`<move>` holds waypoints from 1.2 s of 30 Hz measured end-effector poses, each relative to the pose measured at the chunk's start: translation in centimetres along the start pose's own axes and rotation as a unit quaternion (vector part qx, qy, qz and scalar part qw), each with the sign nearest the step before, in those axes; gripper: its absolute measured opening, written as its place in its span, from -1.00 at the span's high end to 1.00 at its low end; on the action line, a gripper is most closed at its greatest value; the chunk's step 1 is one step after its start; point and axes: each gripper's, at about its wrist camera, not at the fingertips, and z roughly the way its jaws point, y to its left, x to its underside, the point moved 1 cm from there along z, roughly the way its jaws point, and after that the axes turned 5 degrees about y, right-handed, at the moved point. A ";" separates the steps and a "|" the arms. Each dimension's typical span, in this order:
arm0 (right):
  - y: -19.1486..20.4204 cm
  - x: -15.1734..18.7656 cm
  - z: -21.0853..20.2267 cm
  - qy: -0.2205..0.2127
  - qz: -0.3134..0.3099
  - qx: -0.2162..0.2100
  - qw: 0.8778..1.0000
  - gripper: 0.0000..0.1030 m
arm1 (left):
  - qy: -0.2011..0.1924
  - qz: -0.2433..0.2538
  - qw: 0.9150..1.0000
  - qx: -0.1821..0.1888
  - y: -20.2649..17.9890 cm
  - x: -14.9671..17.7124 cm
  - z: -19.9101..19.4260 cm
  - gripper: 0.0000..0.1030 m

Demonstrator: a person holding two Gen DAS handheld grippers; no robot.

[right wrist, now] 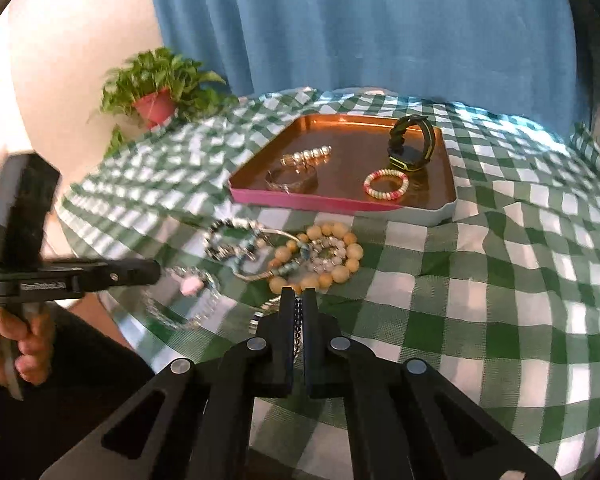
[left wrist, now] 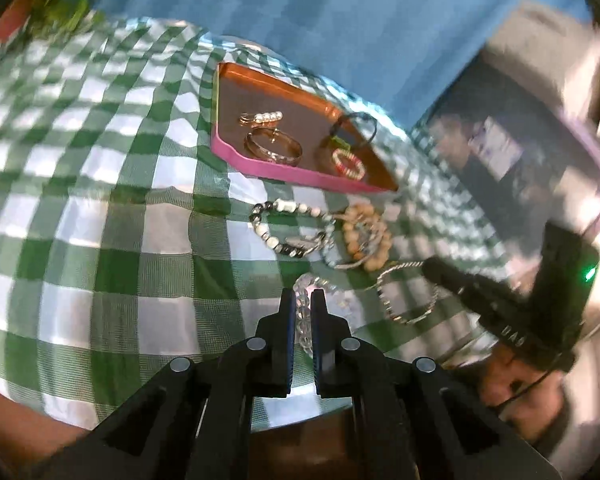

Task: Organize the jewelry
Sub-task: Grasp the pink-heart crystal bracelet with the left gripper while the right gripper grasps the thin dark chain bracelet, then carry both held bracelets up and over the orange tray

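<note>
Between the right hand-held gripper (right wrist: 298, 300) fingers, clamped chain bracelet (right wrist: 297, 328), left hand-held gripper (left wrist: 301, 300) pinching clear bead bracelet (left wrist: 305, 320)

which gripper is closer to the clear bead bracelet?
Left. The left gripper is shut on the clear bead bracelet itself. The right gripper is off to its right, clamping a silver chain bracelet instead.

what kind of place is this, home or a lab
Probably a home room: a table under a green checked cloth, a blue curtain behind it, and a potted plant at the table's edge.
</note>
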 end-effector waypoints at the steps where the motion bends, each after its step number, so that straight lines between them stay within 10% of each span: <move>1: -0.1 -0.1 -0.2 -0.003 0.008 -0.011 1.000 0.96 | -0.004 -0.009 1.000 0.010 0.2 -0.1 -0.1 0.85; 13: -0.5 -1.9 -1.7 -0.037 0.034 -0.032 0.998 0.96 | -0.036 -0.003 0.999 -0.012 -1.2 -1.2 -1.1 0.85; 18: 0.0 -2.8 -3.4 -0.052 0.033 -0.032 0.998 0.96 | -0.028 0.044 0.991 -0.123 -3.4 -1.7 -0.1 0.85; 36: 4.9 -4.9 -11.5 -0.106 -0.001 0.063 0.992 0.96 | -0.100 0.110 0.980 -0.133 -12.0 -3.3 -5.6 0.85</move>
